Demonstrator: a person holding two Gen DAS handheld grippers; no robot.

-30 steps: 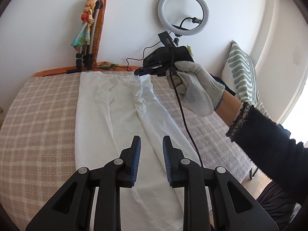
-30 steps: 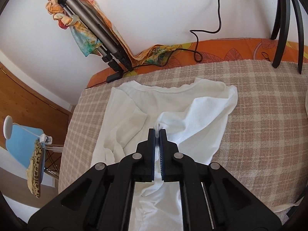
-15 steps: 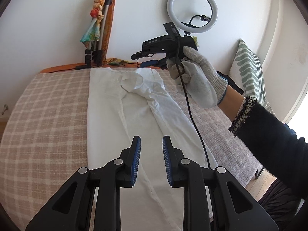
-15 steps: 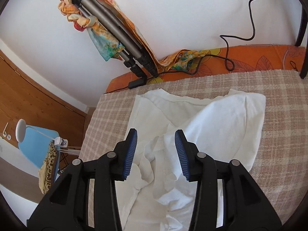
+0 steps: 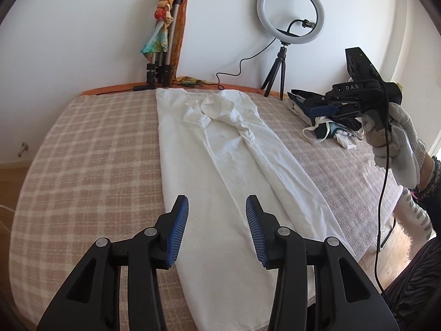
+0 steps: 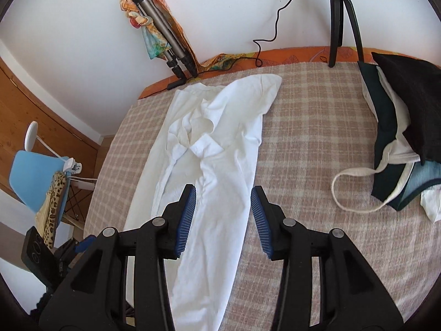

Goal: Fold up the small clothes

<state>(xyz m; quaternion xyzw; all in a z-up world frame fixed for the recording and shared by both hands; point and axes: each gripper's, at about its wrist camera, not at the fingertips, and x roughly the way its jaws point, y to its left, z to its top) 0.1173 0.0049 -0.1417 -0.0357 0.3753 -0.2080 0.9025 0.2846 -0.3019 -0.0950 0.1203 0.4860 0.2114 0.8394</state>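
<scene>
A white shirt [image 5: 228,160] lies lengthwise on the checked bed cover [image 5: 96,151], both sides folded inward into a long strip, with a sleeve bunched near the collar. My left gripper [image 5: 216,201] hovers over the shirt's near end; its jaws are opening and nothing is between them. In the right wrist view, the right gripper [image 6: 223,190] stands open above the shirt [image 6: 220,143], holding nothing. A gloved hand [image 5: 397,143] carries the right gripper [image 5: 303,102] off to the right of the shirt.
A pile of dark and white clothes [image 6: 399,143] lies on the bed's right side. A ring light [image 5: 290,13] and a scarf-draped tripod [image 5: 165,41] stand by the wall. A blue chair [image 6: 33,176] stands left of the bed.
The right gripper let go of the shirt's folded sleeve, opened, and drew back up and to the right. The left gripper's jaws spread wider.
</scene>
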